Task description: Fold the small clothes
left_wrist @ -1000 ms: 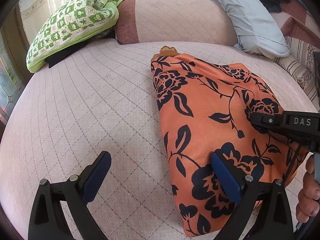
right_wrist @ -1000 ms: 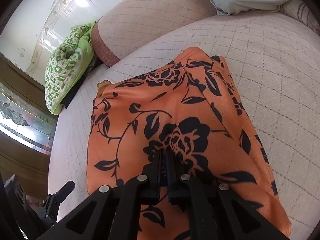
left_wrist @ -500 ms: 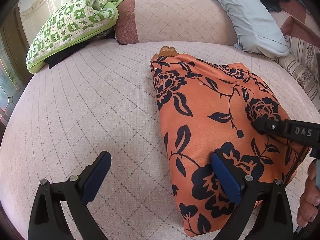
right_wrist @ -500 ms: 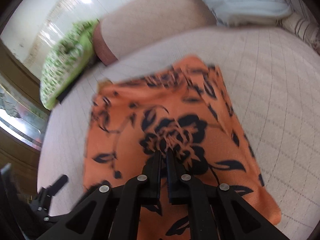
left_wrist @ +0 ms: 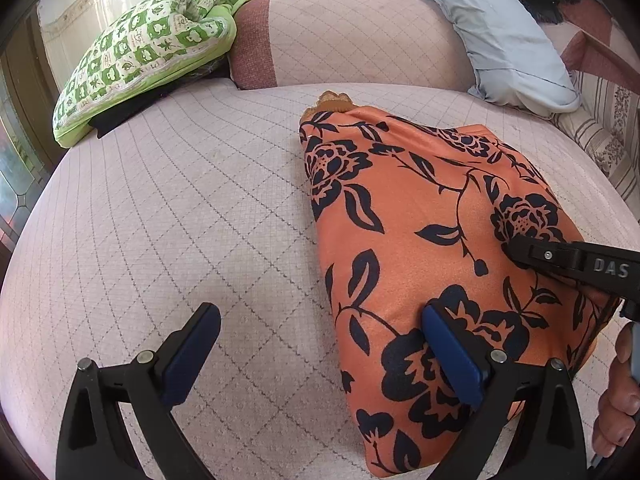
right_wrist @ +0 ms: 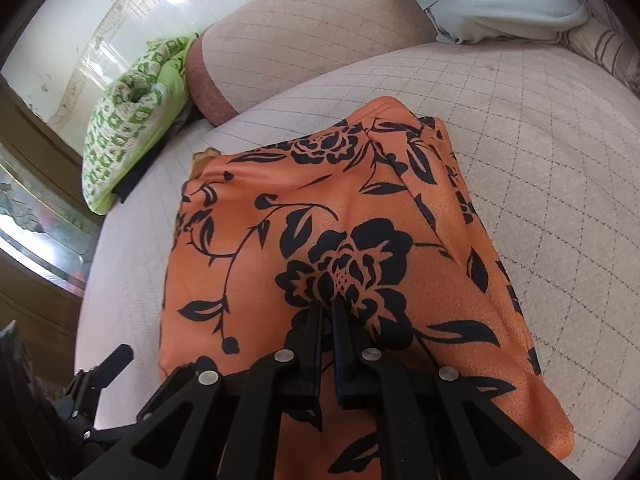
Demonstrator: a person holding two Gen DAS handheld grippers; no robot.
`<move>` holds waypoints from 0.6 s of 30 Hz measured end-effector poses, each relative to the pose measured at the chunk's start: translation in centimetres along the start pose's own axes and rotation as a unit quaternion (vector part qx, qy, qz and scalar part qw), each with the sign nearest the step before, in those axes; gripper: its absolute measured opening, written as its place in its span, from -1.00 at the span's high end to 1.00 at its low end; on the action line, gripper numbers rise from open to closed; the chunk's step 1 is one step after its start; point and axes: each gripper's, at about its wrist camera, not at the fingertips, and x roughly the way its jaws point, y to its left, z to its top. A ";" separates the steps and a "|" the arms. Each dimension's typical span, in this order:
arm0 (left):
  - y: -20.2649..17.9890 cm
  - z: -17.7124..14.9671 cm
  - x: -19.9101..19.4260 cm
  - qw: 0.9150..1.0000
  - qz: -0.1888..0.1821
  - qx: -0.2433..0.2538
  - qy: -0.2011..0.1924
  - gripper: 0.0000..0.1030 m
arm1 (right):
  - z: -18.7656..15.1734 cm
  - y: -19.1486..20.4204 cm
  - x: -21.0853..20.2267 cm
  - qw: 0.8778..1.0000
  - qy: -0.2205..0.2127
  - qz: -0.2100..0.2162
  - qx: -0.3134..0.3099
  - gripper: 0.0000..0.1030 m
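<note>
An orange garment with black flowers [left_wrist: 420, 216] lies folded on the pale quilted sofa seat [left_wrist: 180, 208]; it also shows in the right wrist view [right_wrist: 320, 240]. My left gripper [left_wrist: 320, 344] is open, its right finger over the garment's near left edge and its left finger over bare seat. My right gripper [right_wrist: 327, 308] is shut, its fingertips resting on the garment's top over a black flower; it reaches in from the right in the left wrist view [left_wrist: 516, 246]. Whether it pinches cloth cannot be told.
A green-and-white patterned cushion [left_wrist: 148, 60] lies at the back left against the sofa's backrest [left_wrist: 352, 36]. A pale blue pillow [left_wrist: 504, 40] leans at the back right. A striped cloth [left_wrist: 600, 132] sits at the far right.
The right gripper has slid a little back toward the near right along the garment's top. The left gripper has hardly moved.
</note>
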 end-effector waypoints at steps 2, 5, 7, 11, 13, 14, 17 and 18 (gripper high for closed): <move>0.0 0.1 0.0 1.000 0.000 0.000 -0.001 -0.95 | -0.1 -0.5 -0.5 1.000 0.002 0.016 0.004 0.87; -0.1 0.1 -0.1 1.000 0.002 -0.001 -0.001 -0.95 | -0.1 -0.9 -1.8 0.999 -0.011 0.030 -0.005 0.86; -0.2 0.1 -0.1 1.000 0.004 0.000 -0.003 -0.95 | -0.1 -0.9 -3.1 0.999 -0.034 0.025 -0.020 0.74; -0.2 0.0 -0.1 1.000 0.005 0.003 -0.005 -0.95 | 0.1 -2.1 -5.2 0.997 -0.068 0.036 -0.012 -0.34; -0.2 0.0 -0.1 1.000 0.004 0.004 -0.007 -0.95 | 0.2 -2.8 -6.0 0.995 -0.088 0.043 0.007 -0.40; -0.2 0.0 -0.1 1.000 0.004 0.004 -0.006 -0.95 | 0.4 -3.2 -6.4 0.995 -0.093 0.039 0.012 -0.40; 0.1 0.3 -0.3 1.000 -0.007 0.003 -0.005 -0.95 | 0.6 -4.7 -7.0 0.994 -0.095 0.038 0.029 -0.40; 0.3 0.5 -0.5 1.000 -0.016 0.000 -0.006 -0.95 | 0.7 -5.2 -7.1 0.994 -0.093 0.039 0.035 -0.40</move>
